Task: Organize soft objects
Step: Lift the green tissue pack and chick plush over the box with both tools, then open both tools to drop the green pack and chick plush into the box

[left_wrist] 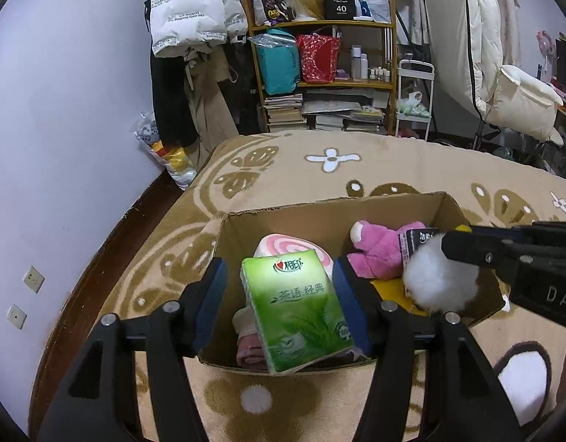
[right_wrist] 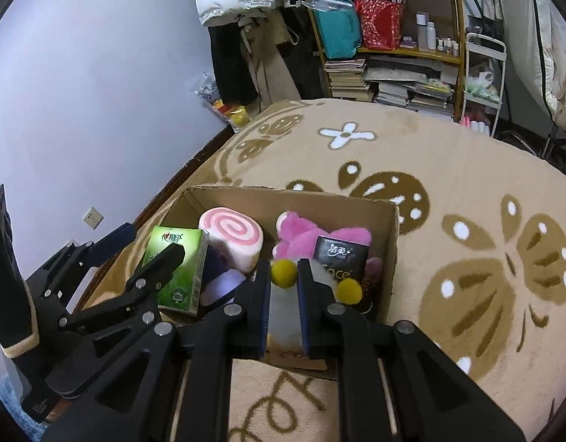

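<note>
A cardboard box (left_wrist: 445, 202) (right_wrist: 391, 258) stands on the bed. Inside lie a pink swirl roll cushion (right_wrist: 233, 235), a pink plush bear (left_wrist: 377, 248) (right_wrist: 301, 235) and a black tissue pack (right_wrist: 342, 258). My left gripper (left_wrist: 279, 280) is shut on a green tissue pack (left_wrist: 299, 309) (right_wrist: 176, 269), held tilted over the box's near left part. My right gripper (right_wrist: 285, 276) is shut on a white fluffy plush toy (left_wrist: 441, 280) (right_wrist: 285, 313) with yellow pompoms (right_wrist: 283, 272), over the box's near right side.
The box sits on a beige blanket with brown butterfly and white flower patterns (right_wrist: 467, 169). A purple wall (left_wrist: 62, 110) is to the left. A wooden shelf (left_wrist: 356, 84) with books and bags and hanging coats (left_wrist: 194, 11) stand behind the bed.
</note>
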Demonstrator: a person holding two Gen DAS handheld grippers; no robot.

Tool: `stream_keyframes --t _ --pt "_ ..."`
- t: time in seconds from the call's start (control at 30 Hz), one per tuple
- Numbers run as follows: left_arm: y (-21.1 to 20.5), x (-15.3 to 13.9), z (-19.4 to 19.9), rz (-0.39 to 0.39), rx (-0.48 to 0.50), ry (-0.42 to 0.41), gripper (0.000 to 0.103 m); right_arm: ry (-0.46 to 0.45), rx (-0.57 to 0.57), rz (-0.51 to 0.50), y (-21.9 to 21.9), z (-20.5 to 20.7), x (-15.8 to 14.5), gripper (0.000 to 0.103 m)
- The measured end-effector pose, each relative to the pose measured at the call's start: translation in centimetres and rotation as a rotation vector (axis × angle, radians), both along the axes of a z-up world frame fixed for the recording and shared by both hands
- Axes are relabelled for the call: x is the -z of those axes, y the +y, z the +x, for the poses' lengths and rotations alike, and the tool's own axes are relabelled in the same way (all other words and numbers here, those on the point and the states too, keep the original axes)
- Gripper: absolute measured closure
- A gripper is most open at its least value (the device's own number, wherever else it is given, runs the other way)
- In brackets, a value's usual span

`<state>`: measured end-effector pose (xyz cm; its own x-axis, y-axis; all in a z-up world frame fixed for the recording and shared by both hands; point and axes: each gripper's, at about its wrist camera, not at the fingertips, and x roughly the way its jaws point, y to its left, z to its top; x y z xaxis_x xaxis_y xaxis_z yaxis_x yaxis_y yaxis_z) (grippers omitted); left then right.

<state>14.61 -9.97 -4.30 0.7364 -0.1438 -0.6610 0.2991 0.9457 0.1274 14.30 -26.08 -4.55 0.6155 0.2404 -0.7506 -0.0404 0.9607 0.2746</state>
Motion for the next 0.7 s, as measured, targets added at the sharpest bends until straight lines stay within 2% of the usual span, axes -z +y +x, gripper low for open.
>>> stream_keyframes --t 0.03,0.13,0.2,0.27,0.4,0.47,0.6,0.67,0.7 --pt "-0.1 0.0 -0.1 -0.001 0.001 0.0 0.031 0.0 0.003 0.0 0.0 0.0 -0.1 0.087" --pt "-0.1 -0.3 -0.3 0.001 -0.002 -0.016 0.03 0.002 0.005 0.006 -0.1 0.0 -0.3 0.086" --pt "-0.1 -0.3 -0.4 0.003 0.002 -0.01 0.027 -0.008 0.007 0.008 -0.2 -0.1 -0.5 0.082" --pt "-0.1 -0.4 -0.4 0.004 -0.003 -0.013 0.022 -0.014 0.012 0.014 -0.3 -0.1 -0.7 0.068" --pt "0.3 -0.6 -0.5 -0.002 -0.007 -0.01 0.02 -0.017 0.021 0.018 -0.5 -0.2 -1.1 0.064" --pt "0.5 -0.9 -0.6 -0.005 -0.015 -0.006 0.013 -0.021 0.027 0.024 -0.6 -0.5 -1.4 0.047" --pt "1.3 -1.7 -1.5 0.011 -0.042 -0.028 0.008 -0.045 0.044 0.009 -0.7 -1.3 -2.2 0.027" --pt "1.8 -2.2 -2.3 0.026 -0.048 -0.044 0.004 -0.058 0.043 0.014 -0.7 -1.8 -2.6 0.014" --pt "2.1 -2.6 -2.7 0.03 -0.053 -0.055 0.003 -0.067 0.04 0.017 -0.6 -2.2 -2.9 0.012"
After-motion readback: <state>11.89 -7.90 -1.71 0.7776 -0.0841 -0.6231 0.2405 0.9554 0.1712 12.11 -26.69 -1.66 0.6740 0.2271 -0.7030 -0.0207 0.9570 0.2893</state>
